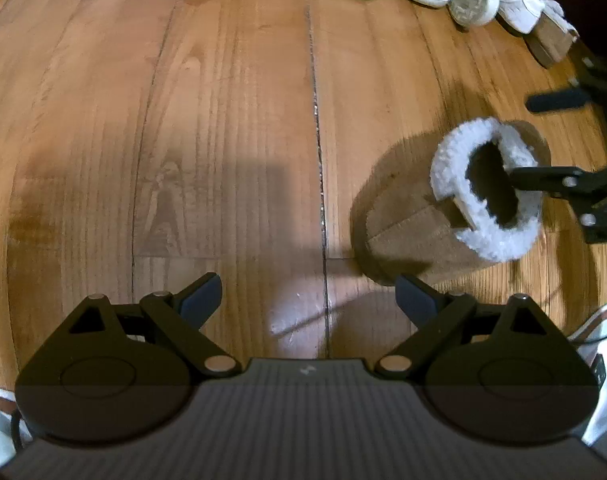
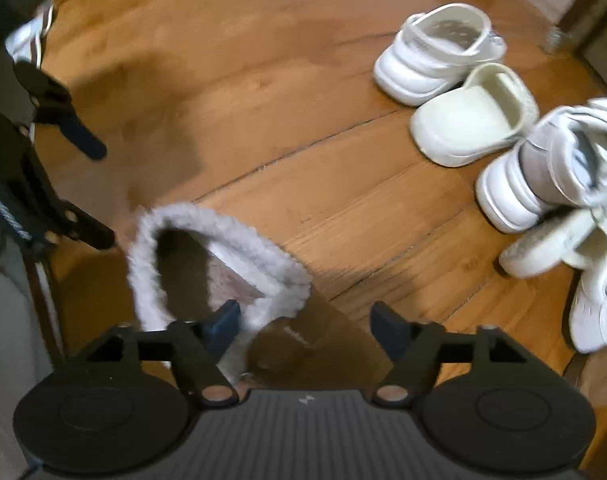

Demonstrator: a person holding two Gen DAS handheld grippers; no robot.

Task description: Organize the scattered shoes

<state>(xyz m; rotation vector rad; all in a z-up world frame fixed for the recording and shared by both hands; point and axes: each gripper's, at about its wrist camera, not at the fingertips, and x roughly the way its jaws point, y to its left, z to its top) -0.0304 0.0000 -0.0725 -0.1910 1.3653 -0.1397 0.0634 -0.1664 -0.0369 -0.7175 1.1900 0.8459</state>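
A tan suede boot (image 1: 407, 232) with a white fleece lining stands upright on the wooden floor (image 1: 231, 120), to the right in the left wrist view. My right gripper (image 1: 523, 140) straddles its collar, one finger inside the opening and one outside, with the jaws apart and not pressing. The right wrist view shows the same: the fleece rim (image 2: 259, 252) lies between the spread fingers of the right gripper (image 2: 306, 326). My left gripper (image 1: 308, 296) hangs open over bare floor just left of the boot, holding nothing.
Several white shoes lie scattered beyond the boot: a strap shoe (image 2: 435, 56), a cream clog (image 2: 471, 120), a chunky sneaker (image 2: 543, 172) and a tipped pile (image 2: 583, 280). A block-heeled white shoe (image 1: 543, 28) lies at the far right. Dark furniture (image 1: 599, 0) borders the right.
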